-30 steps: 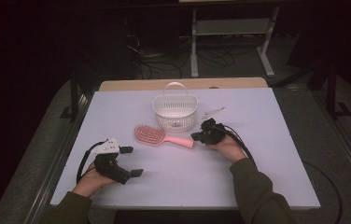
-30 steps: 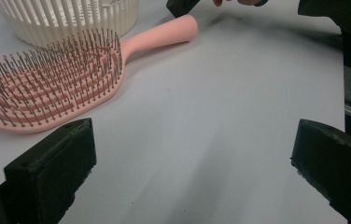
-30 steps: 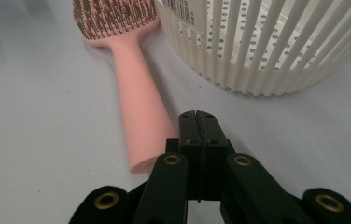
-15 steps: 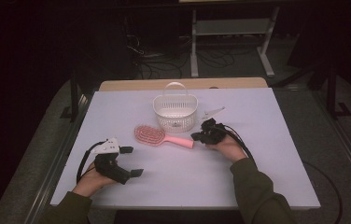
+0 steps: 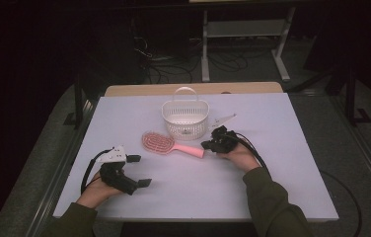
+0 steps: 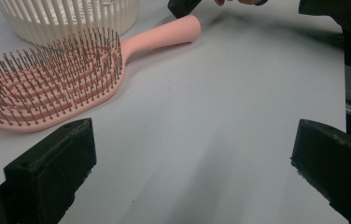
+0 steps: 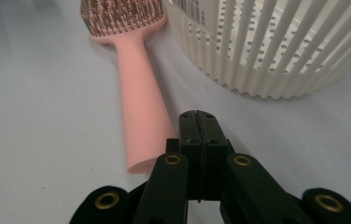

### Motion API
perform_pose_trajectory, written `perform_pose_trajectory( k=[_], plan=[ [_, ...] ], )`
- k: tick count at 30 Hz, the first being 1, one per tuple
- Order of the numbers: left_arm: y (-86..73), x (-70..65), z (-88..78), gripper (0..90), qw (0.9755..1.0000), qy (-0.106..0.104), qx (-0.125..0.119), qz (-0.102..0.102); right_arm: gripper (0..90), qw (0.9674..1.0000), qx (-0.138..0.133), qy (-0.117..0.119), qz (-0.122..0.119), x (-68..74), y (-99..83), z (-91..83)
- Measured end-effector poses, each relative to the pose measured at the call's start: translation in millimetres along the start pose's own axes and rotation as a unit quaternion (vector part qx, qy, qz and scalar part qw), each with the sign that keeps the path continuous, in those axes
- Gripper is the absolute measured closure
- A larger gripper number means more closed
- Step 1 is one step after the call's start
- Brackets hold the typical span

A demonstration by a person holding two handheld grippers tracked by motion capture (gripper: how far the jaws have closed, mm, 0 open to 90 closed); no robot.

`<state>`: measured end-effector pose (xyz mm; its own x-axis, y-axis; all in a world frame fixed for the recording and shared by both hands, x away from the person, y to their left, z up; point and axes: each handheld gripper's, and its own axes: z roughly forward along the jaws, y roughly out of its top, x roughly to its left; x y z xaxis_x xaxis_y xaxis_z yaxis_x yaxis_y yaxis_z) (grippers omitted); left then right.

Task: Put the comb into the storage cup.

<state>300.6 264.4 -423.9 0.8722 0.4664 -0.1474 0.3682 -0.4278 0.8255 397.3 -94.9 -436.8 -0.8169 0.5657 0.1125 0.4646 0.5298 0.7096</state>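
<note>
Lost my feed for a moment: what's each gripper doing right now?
Left gripper: open, holding nothing, facing the pink hairbrush.
Right gripper: shut on nothing, beside the end of the hairbrush handle, near the white basket.

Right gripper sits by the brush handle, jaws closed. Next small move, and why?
Probably open the right gripper and shift it over the pink hairbrush handle end. Its jaws are pressed together beside that end, not around it, so it can't grasp yet. The brush lies flat next to the white basket; the left gripper sits open, farther off.
</note>
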Motion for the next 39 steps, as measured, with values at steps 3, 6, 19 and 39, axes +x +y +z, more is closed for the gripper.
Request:
perform_pose_trajectory(
  k=[3,6,19,39],
  plan=[
    [0.0,-0.1,-0.3,0.0,1.0,0.001,-0.001,-0.001,89.2,1.0,0.002,0.006,0.0,1.5,0.0,0.3],
    [0.0,0.0,-0.4,0.0,1.0,0.001,0.0,-0.001,89.2,0.9999,0.005,0.01,-0.002,2.8,-0.1,0.1],
    [-0.2,0.1,-0.9,0.0,1.0,0.002,-0.001,-0.002,89.2,0.9992,0.017,0.032,-0.016,12.3,0.8,2.3],
    [-0.7,1.1,-1.6,0.0,1.0,0.004,0.0,-0.001,89.1,0.9964,0.039,0.064,-0.041,28.9,0.9,4.1]
  ],
)
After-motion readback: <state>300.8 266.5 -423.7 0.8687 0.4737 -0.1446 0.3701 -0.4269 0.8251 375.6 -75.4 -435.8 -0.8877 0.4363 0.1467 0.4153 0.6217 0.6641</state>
